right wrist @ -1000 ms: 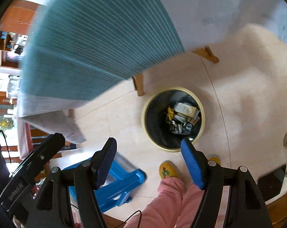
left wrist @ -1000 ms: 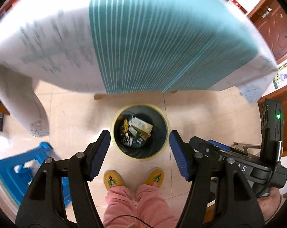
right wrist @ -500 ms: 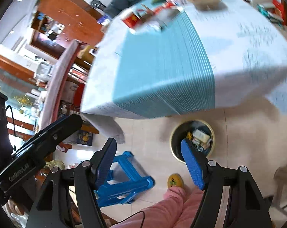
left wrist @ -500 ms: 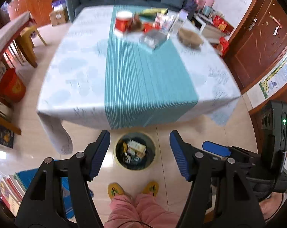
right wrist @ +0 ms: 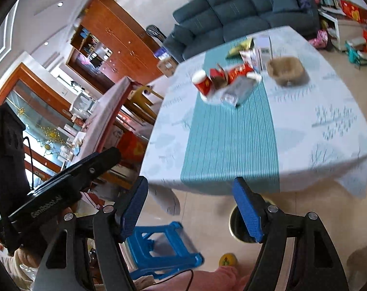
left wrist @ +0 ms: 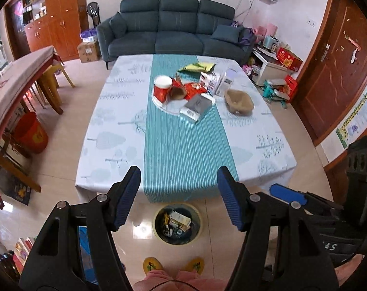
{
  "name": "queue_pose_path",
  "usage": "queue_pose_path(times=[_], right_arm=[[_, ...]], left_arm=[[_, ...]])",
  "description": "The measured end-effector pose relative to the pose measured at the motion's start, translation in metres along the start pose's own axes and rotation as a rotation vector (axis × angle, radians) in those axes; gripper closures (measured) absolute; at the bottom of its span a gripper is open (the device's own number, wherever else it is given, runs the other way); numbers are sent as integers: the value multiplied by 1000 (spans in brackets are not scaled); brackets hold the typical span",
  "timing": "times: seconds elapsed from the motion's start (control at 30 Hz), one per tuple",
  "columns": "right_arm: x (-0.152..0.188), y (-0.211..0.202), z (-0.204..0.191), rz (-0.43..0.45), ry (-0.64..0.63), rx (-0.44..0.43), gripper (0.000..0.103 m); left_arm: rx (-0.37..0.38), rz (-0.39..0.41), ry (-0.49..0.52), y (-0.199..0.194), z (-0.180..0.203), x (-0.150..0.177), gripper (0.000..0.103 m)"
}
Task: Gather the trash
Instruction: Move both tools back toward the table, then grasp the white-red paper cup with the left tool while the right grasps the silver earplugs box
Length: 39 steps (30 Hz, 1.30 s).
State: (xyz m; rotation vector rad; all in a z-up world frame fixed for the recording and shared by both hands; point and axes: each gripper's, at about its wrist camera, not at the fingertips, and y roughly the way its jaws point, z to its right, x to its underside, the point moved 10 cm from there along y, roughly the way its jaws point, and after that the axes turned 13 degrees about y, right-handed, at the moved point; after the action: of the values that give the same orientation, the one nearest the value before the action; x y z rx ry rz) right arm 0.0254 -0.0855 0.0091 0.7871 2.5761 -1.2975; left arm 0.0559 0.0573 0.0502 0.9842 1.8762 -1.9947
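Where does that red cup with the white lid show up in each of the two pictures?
Left wrist view: the red cup stands upper middle, on the teal runner's left edge.
Right wrist view: the cup is upper middle, slightly blurred.
Shared landmark: the brown bowl to its right.

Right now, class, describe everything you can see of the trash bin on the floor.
The trash bin is round, with a pale yellow rim and a dark inside. It stands upright and open on the tiled floor, just off the near edge of the table, below the hanging teal runner. It holds crumpled wrappers and a small pale carton. Nothing grips it; both grippers are apart from it.
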Motion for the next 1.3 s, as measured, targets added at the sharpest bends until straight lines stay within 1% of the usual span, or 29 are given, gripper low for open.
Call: queue_pose_path(times=[0.1, 0.27, 0.43, 0.57, 0.63, 0.73, 0.8, 0.9, 1.0, 1.1, 1.2, 1.3], right_arm=[[-13, 2, 1, 16, -21, 4, 29], [-41, 17, 3, 42, -14, 24, 29], [-73, 51, 13, 57, 19, 71, 29], [-105, 86, 23, 77, 70, 127, 29], [-124, 109, 30, 85, 121, 161, 29], [-149, 145, 40, 85, 201, 195, 28], [-166, 171, 47, 85, 240, 226, 28], [-180, 201, 59, 91, 285, 258, 28], [-190, 230, 70, 86, 313, 290, 28], [-198, 254, 79, 81, 317, 328, 28], [-201, 266, 86, 82, 331, 349, 28], [-212, 280, 96, 95, 361, 376, 28]], left_arm=[[-24, 3, -6, -2, 2, -12, 41], [-21, 0, -11, 3, 3, -21, 41], [6, -27, -33, 32, -9, -42, 41], [58, -73, -37, 86, -30, -66, 41], [76, -87, -24, 111, -38, -79, 41], [97, -115, 2, 160, -57, -99, 41], [103, -116, 14, 191, -69, -114, 41], [117, -113, 26, 242, -86, -132, 41], [130, -110, 44, 291, -95, -142, 41], [151, -126, 44, 332, -96, -143, 41], [140, -127, 57, 363, -97, -144, 41], [137, -129, 56, 378, -98, -145, 41]])
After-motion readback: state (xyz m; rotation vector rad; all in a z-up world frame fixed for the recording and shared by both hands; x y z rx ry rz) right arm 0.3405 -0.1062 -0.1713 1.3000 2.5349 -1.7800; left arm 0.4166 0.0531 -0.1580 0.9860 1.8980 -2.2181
